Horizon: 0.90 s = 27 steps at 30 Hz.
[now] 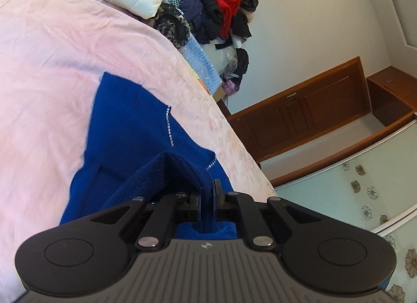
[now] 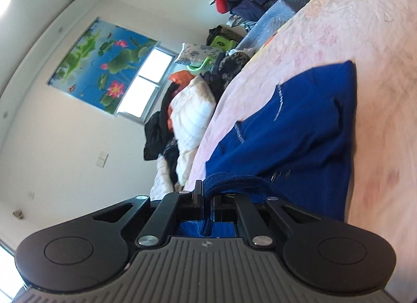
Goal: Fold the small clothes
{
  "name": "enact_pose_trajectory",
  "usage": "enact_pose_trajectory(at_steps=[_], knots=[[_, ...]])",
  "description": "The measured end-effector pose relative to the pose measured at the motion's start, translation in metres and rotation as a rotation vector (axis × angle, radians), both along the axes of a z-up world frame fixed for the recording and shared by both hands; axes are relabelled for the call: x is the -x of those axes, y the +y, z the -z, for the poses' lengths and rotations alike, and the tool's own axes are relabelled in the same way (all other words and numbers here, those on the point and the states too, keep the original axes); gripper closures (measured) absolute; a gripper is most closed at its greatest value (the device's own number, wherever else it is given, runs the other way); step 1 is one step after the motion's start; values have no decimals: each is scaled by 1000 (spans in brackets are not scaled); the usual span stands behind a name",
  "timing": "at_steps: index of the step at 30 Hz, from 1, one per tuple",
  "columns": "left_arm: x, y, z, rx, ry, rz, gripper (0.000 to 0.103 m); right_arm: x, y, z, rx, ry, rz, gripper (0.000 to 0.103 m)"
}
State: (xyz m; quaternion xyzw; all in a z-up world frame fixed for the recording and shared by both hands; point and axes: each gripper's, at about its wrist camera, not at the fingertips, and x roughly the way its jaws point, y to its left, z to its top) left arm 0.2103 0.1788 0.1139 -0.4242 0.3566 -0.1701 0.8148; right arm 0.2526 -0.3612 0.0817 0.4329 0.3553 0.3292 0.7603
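Pink bedsheet (image 1: 52, 68) beneath; left gripper (image 1: 207, 198) and right gripper (image 2: 207, 198) fingers clamped on blue garment (image 1: 135, 131) edge.

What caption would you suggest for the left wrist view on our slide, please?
Left gripper shut on the edge of a blue garment spread over the pink bedsheet.

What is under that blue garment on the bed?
The blue garment lies on a pink bedsheet, which shows all around it. Whatever lies directly beneath the cloth is covered.
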Motion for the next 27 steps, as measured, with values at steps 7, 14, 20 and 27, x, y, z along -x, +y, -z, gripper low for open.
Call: enact_pose_trajectory(at_steps=[7, 14, 20, 27], knots=[[-90, -18, 11, -89, 30, -5, 96, -86, 3, 27, 22, 46, 41, 95], [-166, -31, 43, -173, 111, -31, 96, -169, 4, 67, 41, 140, 98, 95], [-192, -31, 70, -164, 164, -62, 95, -197, 13, 104, 80, 211, 97, 95], [-206, -29, 78, -167, 216, -115, 80, -218, 12, 120, 23, 309, 121, 68]])
